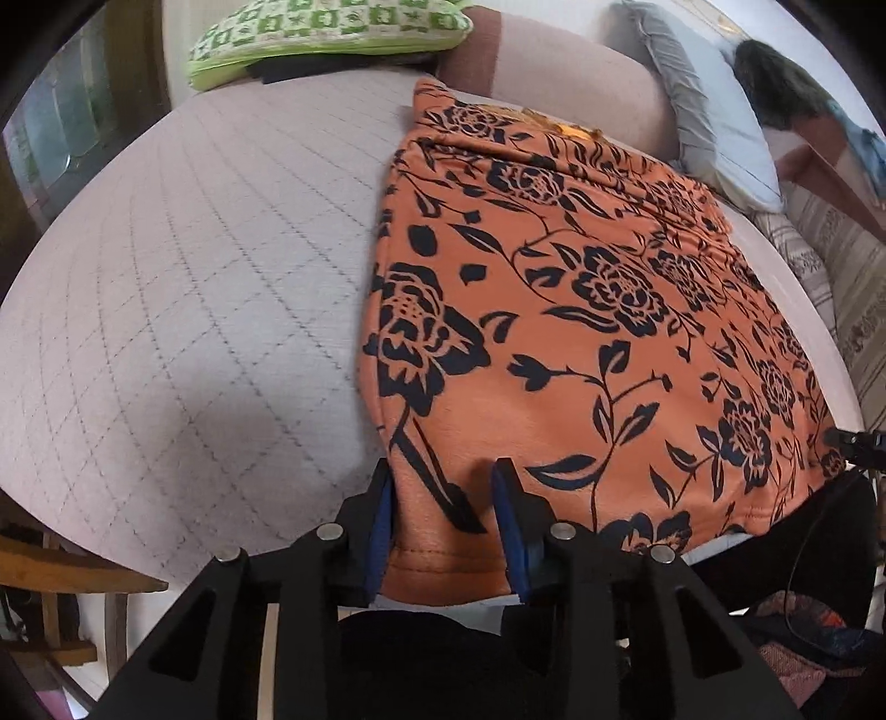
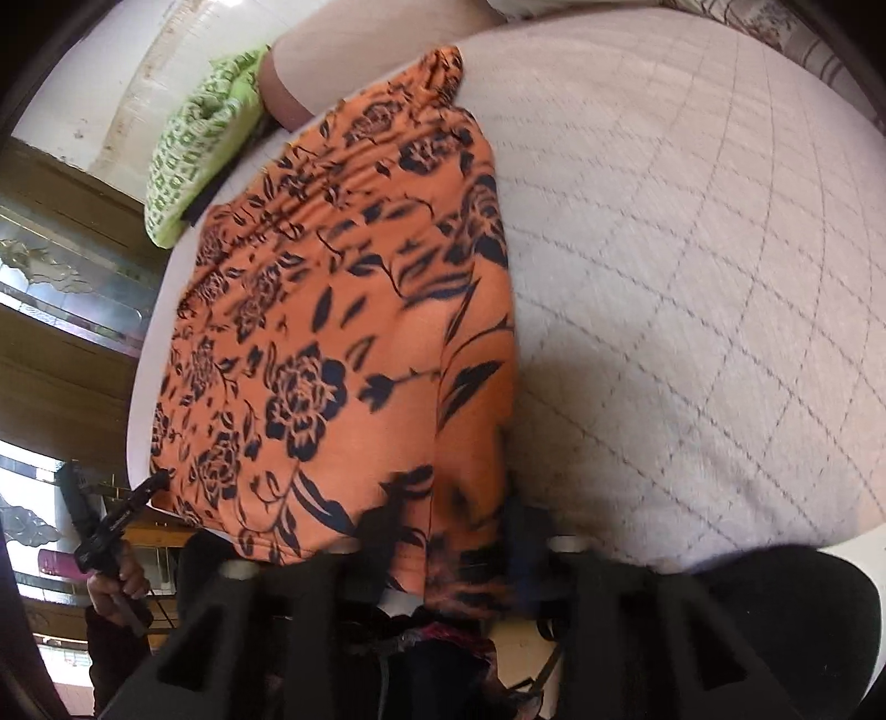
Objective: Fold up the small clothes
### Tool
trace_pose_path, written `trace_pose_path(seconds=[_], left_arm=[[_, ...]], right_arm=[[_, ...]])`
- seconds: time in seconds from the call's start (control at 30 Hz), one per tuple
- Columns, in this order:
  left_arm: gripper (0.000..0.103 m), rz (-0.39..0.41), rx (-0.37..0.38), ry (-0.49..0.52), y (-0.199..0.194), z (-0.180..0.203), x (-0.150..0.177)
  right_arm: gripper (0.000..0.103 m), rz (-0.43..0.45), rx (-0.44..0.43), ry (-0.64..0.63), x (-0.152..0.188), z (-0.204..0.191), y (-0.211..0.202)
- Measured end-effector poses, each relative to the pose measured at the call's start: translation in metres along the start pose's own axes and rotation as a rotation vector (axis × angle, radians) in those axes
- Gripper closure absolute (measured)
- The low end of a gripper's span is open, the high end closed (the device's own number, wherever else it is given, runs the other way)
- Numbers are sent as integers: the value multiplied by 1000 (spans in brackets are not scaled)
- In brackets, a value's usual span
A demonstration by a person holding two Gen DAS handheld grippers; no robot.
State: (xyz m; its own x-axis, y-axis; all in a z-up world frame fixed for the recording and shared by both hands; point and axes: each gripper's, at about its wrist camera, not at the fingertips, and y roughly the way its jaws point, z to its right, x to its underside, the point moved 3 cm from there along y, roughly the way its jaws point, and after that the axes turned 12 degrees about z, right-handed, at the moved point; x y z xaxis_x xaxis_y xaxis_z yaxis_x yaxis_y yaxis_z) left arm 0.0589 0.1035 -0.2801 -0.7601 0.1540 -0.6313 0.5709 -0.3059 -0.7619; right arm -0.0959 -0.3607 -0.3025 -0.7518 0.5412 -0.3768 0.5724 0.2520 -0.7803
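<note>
I see soft daylight on both views. My left view is sharp, with a grey shadow on the bed [image 1: 183, 310] near its front edge. My right view is smeared, worst around the claw [image 2: 448, 515]. Fisheye bends both frames, corners black.

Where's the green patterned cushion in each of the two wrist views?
Left wrist view: green cushion at the top, left of centre, beyond the orange garment.
Right wrist view: upper left, beside the garment's far end.
Shared landmark: the quilted bed cover.
</note>
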Motion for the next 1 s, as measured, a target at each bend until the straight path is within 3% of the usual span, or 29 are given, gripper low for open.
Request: trace_pose_path(seconds=[0.03, 0.07, 0.1, 0.13, 0.23, 0.43, 0.63, 0.83, 1.0], left_arm=[[88, -2, 7, 6, 0, 1, 0], [92, -6, 23, 4, 0, 2, 0], [92, -7, 39, -6, 0, 2, 0], [93, -7, 47, -15, 0, 2, 0], [95, -15, 62, -35, 0, 0, -2], [95, 6, 204, -127, -15, -6, -26], [95, 62, 271, -101, -24, 0, -98], [95, 105, 258, -87, 0, 0, -193], [95, 85, 208, -135, 62, -11, -267]], right_arm=[[37, 1, -6, 7, 1, 1, 1], [37, 4, -21, 1, 4, 0, 2], [49, 2, -29, -27, 7, -3, 5], [72, -1, -7, -67, 10, -8, 7], [93, -3, 39, -122, 12, -15, 9], [93, 52, -92, -90, -12, -38, -18], [93, 174, -234, -16, -81, -57, -43], [93, 286, -243, -1, -182, -74, -30], [93, 324, -219, 52, -268, -74, 16]])
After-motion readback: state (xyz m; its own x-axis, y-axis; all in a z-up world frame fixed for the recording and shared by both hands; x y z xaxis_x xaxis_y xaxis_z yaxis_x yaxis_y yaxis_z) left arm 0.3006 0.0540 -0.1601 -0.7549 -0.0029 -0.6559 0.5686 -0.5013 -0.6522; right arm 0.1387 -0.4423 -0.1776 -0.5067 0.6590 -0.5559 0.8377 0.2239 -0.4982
